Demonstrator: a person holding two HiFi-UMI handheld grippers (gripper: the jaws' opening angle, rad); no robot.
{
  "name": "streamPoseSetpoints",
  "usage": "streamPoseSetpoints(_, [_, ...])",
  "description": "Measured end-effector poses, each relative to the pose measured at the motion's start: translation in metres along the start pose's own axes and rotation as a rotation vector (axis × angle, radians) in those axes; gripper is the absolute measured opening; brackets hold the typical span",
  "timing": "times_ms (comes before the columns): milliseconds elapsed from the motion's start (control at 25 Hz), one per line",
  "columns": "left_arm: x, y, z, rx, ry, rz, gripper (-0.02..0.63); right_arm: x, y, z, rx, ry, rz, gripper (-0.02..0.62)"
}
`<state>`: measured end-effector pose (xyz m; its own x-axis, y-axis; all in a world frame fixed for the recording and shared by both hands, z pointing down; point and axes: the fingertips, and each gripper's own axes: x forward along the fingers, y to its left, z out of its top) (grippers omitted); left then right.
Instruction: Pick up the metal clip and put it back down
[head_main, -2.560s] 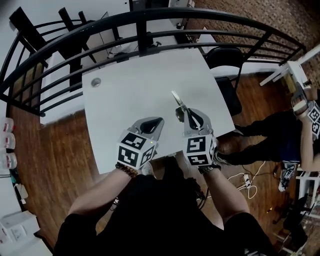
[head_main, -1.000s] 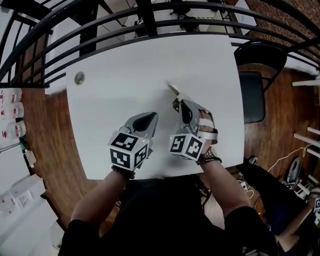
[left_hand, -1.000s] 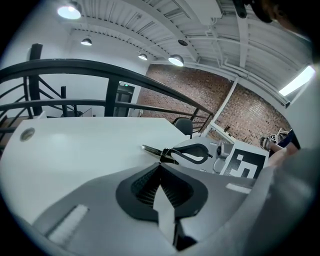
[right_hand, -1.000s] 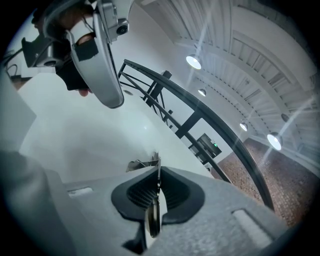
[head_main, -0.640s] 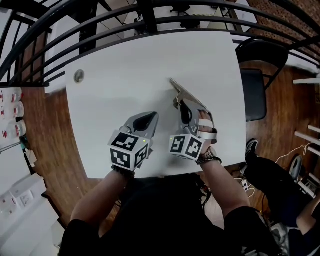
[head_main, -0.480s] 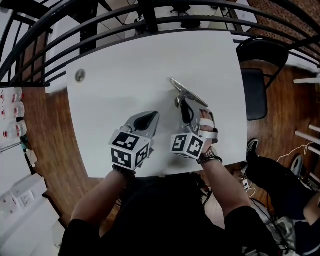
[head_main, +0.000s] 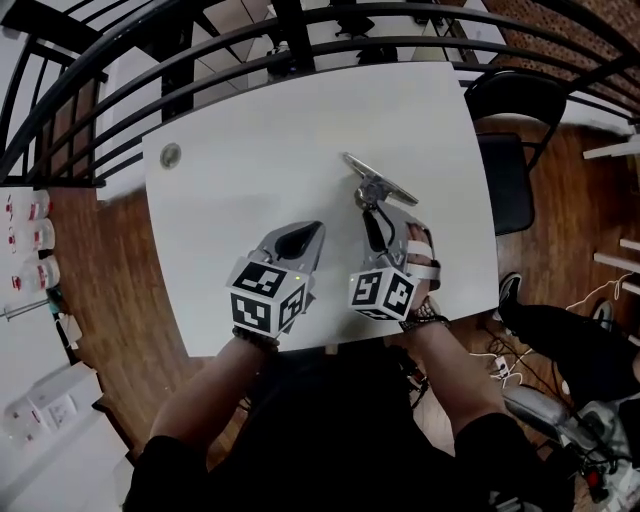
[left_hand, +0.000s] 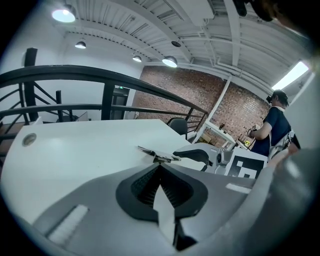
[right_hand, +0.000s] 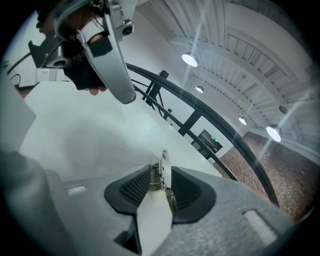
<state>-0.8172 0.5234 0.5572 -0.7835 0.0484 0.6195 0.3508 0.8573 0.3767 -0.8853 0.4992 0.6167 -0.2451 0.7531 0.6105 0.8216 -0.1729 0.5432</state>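
Observation:
The metal clip (head_main: 379, 184) lies on the white table (head_main: 250, 140), right of centre, its long flat blade pointing up and left. My right gripper (head_main: 374, 212) sits just behind it and its jaws are opening. In the right gripper view the clip (right_hand: 163, 166) stands on edge between the pads (right_hand: 137, 186), with a gap on each side. My left gripper (head_main: 316, 229) rests on the table a little to the left, shut and holding nothing. From the left gripper view (left_hand: 160, 167) I see the clip (left_hand: 154, 154) ahead, at the right gripper's tip (left_hand: 179, 155).
A round grommet (head_main: 171, 155) is set in the table's far left corner. A black railing (head_main: 300, 40) curves past the far edge. A black chair (head_main: 510, 150) stands at the right side. A person (left_hand: 275, 125) stands further off to the right.
The right gripper, which gripped the clip and held it up, has brought it down to the table and spread its jaws. The left gripper has stayed in place.

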Motion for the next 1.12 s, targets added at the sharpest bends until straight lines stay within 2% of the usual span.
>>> streamPoseSetpoints(200, [-0.024,-0.015,0.001,0.037,-0.029,-0.03,0.015,-0.033,-0.003,0.016,0.073,-0.013,-0.046,0.113])
streamPoseSetpoints(280, [-0.034,-0.024,-0.004,0.057,-0.042,-0.045,0.015,-0.05,0.0,0.019,0.12,-0.021,-0.062,0.072])
streamPoseSetpoints(360, [-0.044,-0.032,-0.012,0.075,-0.05,-0.061,0.015,-0.065,0.007,0.021,0.172,-0.026,-0.066,-0.008])
streamPoseSetpoints(600, [-0.078,-0.048,-0.013,0.148,-0.106,-0.117,0.015,-0.11,0.013,0.045,0.251,-0.048,-0.141,-0.008])
streamPoseSetpoints(720, [-0.103,-0.063,-0.021,0.173,-0.123,-0.136,0.015,-0.141,0.027,0.052,0.3,-0.061,-0.15,-0.008])
streamPoseSetpoints(1120, [-0.16,-0.102,-0.026,0.245,-0.179,-0.204,0.015,-0.219,0.035,0.088,0.524,-0.133,-0.173,-0.008])
